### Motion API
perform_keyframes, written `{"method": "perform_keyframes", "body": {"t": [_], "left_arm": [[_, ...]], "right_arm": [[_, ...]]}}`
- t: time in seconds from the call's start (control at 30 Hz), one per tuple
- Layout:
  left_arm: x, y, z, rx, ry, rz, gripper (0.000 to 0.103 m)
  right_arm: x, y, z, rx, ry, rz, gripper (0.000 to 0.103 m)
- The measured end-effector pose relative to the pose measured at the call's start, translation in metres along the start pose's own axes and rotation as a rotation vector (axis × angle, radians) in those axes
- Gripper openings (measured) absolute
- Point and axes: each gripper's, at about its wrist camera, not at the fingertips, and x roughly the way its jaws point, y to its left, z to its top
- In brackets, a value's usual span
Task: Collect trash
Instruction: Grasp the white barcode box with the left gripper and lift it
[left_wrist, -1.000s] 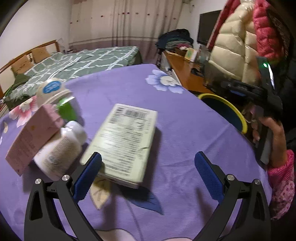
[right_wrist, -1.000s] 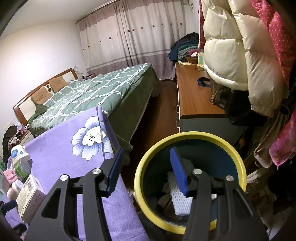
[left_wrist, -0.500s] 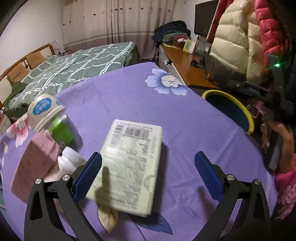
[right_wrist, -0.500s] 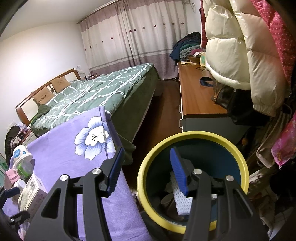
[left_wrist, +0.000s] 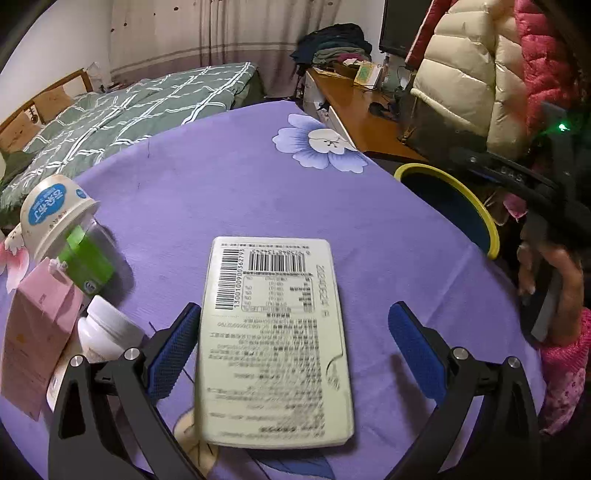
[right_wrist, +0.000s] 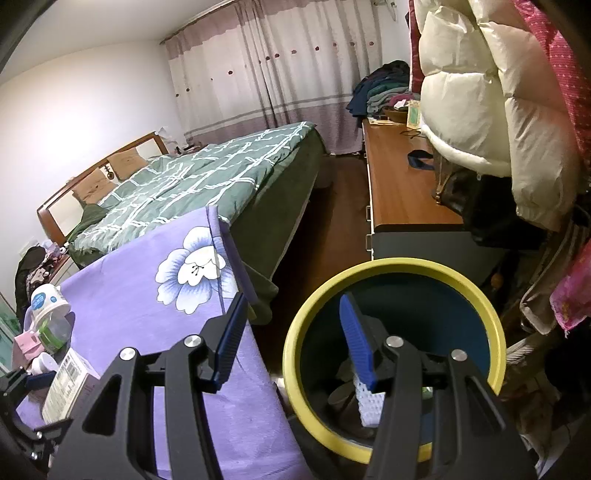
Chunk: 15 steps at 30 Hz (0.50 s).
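So the left gripper (left_wrist: 291, 350) is spread wide around the flat box (left_wrist: 275, 339) lying on the purple cloth (left_wrist: 236, 192), not pinching yet. Cup (left_wrist: 55, 218), green jar (left_wrist: 86, 262), pink carton (left_wrist: 37, 332) and white bottle (left_wrist: 105, 330) crowd its left. Right gripper (right_wrist: 291, 336) hangs open over the bin (right_wrist: 369, 269).

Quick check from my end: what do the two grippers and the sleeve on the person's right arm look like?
Both the left gripper and the right gripper have black skeletal frames with silver pivot bolts and ribbed blue finger pads. The right unit carries a lit green indicator. The sleeve is pink with a small floral print.
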Motion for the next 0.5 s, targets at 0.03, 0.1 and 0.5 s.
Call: {"method": "perform_keyframes", "body": {"t": [0.03, 0.1, 0.5], "left_arm": [[0.000, 0.002, 0.000, -0.011, 0.007, 0.023, 0.098], [0.001, 0.005, -0.002, -0.044, 0.019, 0.039, 0.098], [0.022, -0.007, -0.002, -0.062, 0.088, 0.148, 0.072]], "right_arm": [[0.000, 0.000, -0.001, -0.001, 0.002, 0.003, 0.050], [0.000, -0.001, 0.000, -0.001, 0.002, 0.006, 0.050], [-0.008, -0.004, 0.003, -0.003, -0.014, 0.019, 0.050]]}}
